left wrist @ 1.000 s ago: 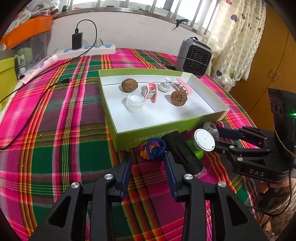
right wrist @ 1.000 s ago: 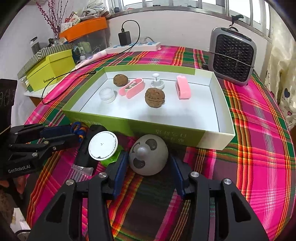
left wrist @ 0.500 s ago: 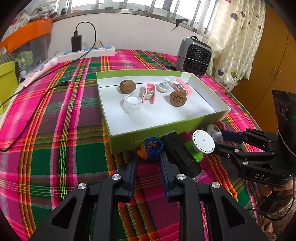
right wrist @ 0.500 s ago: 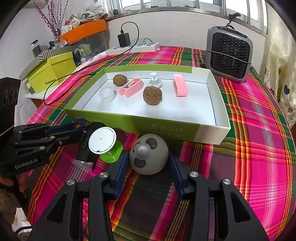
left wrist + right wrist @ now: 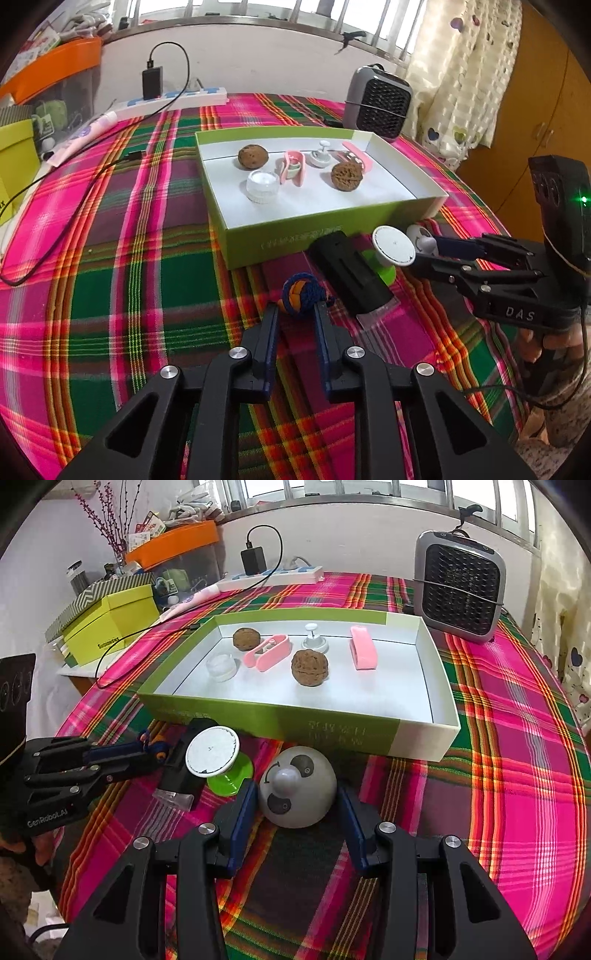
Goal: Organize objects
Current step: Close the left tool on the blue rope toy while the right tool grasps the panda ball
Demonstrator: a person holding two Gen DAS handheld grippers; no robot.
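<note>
With our left claw (image 5: 296, 314) clenched on the netted ball (image 5: 300, 297) just in front of the tray (image 5: 332, 230), we should lift it straight up to clear the near wall before setting it among the nuts and clips inside. Our right claw (image 5: 295, 806) flanks the panda dome (image 5: 297, 786), pads at its sides, though we cannot tell whether they press, so we should squeeze low and even before lifting. The surface (image 5: 517, 760) wears a plaid cloth; a heater (image 5: 460, 590) stands at the far right by the window.
</note>
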